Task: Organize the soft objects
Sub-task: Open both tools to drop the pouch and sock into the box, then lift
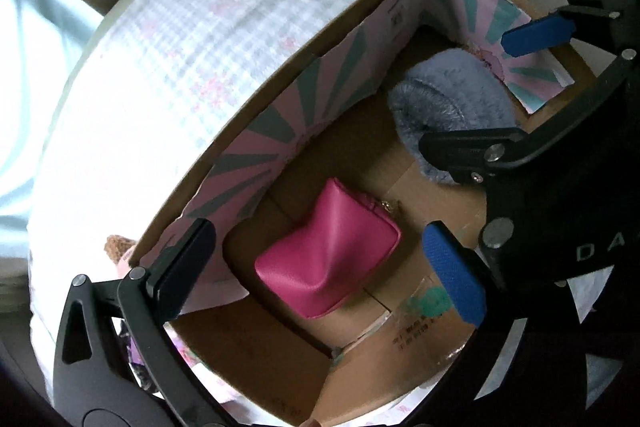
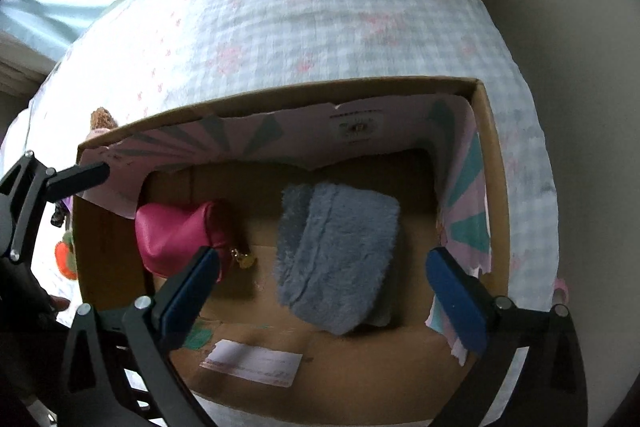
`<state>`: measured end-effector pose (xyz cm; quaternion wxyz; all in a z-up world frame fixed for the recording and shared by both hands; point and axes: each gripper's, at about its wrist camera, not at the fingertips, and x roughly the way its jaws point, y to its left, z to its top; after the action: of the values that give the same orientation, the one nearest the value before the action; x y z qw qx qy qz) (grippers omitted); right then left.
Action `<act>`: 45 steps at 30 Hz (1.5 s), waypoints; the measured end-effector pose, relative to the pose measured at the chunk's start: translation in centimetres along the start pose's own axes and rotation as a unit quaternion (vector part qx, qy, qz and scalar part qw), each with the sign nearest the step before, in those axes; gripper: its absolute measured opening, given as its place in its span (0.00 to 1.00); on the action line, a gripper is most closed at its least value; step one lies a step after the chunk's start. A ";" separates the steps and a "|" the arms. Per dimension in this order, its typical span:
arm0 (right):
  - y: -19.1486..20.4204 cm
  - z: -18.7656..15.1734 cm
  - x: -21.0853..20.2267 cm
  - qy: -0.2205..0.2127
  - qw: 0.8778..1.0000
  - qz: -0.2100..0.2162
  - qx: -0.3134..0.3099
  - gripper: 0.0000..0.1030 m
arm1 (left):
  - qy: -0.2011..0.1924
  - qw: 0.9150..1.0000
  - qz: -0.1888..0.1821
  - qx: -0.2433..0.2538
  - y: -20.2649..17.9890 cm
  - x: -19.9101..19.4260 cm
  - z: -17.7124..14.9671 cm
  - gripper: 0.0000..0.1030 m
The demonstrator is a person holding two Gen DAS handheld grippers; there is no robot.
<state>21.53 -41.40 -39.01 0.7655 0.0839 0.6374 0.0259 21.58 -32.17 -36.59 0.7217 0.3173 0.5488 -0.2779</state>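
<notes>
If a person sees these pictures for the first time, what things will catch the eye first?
Most striking is the glossy magenta zip pouch, lying on the floor of the open brown cardboard box toward its left side. Beside it, apart, lies a fluffy grey-blue fabric pouch. The box stands on a pale checked cloth with pink flowers, and both hand-held grippers hover open above it.

left black plastic two-finger gripper [image 1: 324, 259]: blue textured pads [image 1: 454, 275], silver screws at linkage pivots. right black plastic gripper [image 2: 328, 291]: same blue pads [image 2: 456, 301], round silver rivets, open triangular link arms; white "da" lettering on its body in left wrist view.
</notes>
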 end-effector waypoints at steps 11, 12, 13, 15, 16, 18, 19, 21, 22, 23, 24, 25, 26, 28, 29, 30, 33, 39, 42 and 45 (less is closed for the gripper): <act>0.4 -0.6 -3.5 -0.036 0.999 0.007 0.019 1.00 | -0.033 0.999 0.000 -0.035 0.8 -5.9 -1.5 1.00; 0.5 -0.8 -4.3 -0.044 0.999 0.006 0.018 1.00 | -0.037 0.999 0.000 -0.039 0.8 -6.7 -1.8 1.00; 0.6 -1.0 -5.3 -0.052 0.998 0.004 0.017 1.00 | -0.043 0.998 0.002 -0.045 1.0 -7.7 -2.0 1.00; 0.9 -1.4 -7.2 -0.064 0.998 0.003 0.017 1.00 | -0.054 0.997 0.001 -0.057 1.2 -9.7 -2.5 1.00; 1.1 -1.6 -8.4 -0.072 0.997 0.002 0.018 1.00 | -0.061 0.996 0.001 -0.065 1.5 -10.9 -2.9 1.00; 1.5 -2.1 -10.7 -0.087 0.996 -0.006 0.016 1.00 | -0.075 0.994 0.002 -0.081 2.0 -13.3 -3.7 1.00; 1.8 -2.4 -12.0 -0.096 0.995 -0.010 0.015 1.00 | -0.084 0.992 0.002 -0.092 2.2 -14.9 -4.3 1.00; 2.2 -2.9 -14.6 -0.114 0.993 -0.019 0.016 1.00 | -0.099 0.989 0.003 -0.112 2.9 -17.6 -5.2 1.00; 2.4 -3.2 -16.1 -0.123 0.992 -0.020 0.017 1.00 | -0.106 0.987 0.005 -0.122 3.0 -18.5 -5.4 1.00; 2.8 -3.4 -17.3 -0.130 0.991 -0.021 0.018 1.00 | -0.113 0.985 0.009 -0.131 3.2 -19.6 -5.8 1.00; 3.2 -3.8 -18.5 -0.135 0.990 -0.022 0.019 1.00 | -0.119 0.983 0.012 -0.141 3.4 -20.8 -6.3 1.00; 3.8 -4.3 -20.0 -0.142 0.989 -0.024 0.019 1.00 | -0.128 0.979 0.017 -0.155 3.7 -22.2 -7.1 1.00; 4.1 -4.6 -21.1 -0.151 0.988 -0.025 0.018 1.00 | -0.135 0.976 0.020 -0.167 4.1 -23.3 -7.8 1.00; 5.2 -5.2 -23.5 -0.169 0.985 -0.027 0.018 1.00 | -0.146 0.969 0.028 -0.198 4.8 -25.6 -9.4 1.00; 5.7 -5.5 -24.7 -0.176 0.984 -0.026 0.021 1.00 | -0.149 0.966 0.031 -0.211 5.1 -26.6 -10.2 1.00; 6.0 -5.8 -25.6 -0.181 0.983 -0.022 0.023 1.00 | -0.153 0.962 0.035 -0.224 5.5 -27.6 -11.0 1.00; 7.7 -6.9 -28.4 -0.202 0.979 -0.020 0.021 1.00 | -0.168 0.948 0.052 -0.264 6.5 -30.3 -14.0 1.00; 12.3 -9.1 -31.4 -0.245 0.969 -0.020 -0.036 1.00 | -0.173 0.921 0.076 -0.342 9.0 -33.1 -21.3 1.00; 14.6 -10.1 -32.0 -0.260 0.964 0.003 -0.049 1.00 | -0.171 0.909 0.081 -0.373 10.5 -33.4 -24.8 1.00; 16.7 -10.9 -32.1 -0.266 0.962 0.006 -0.059 1.00 | -0.171 0.899 0.082 -0.395 11.9 -33.3 -27.6 1.00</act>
<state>6.05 -28.58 -7.03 0.9109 0.0464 0.4076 0.0453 5.40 -1.71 -7.88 0.8906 -0.0023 0.4539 -0.0285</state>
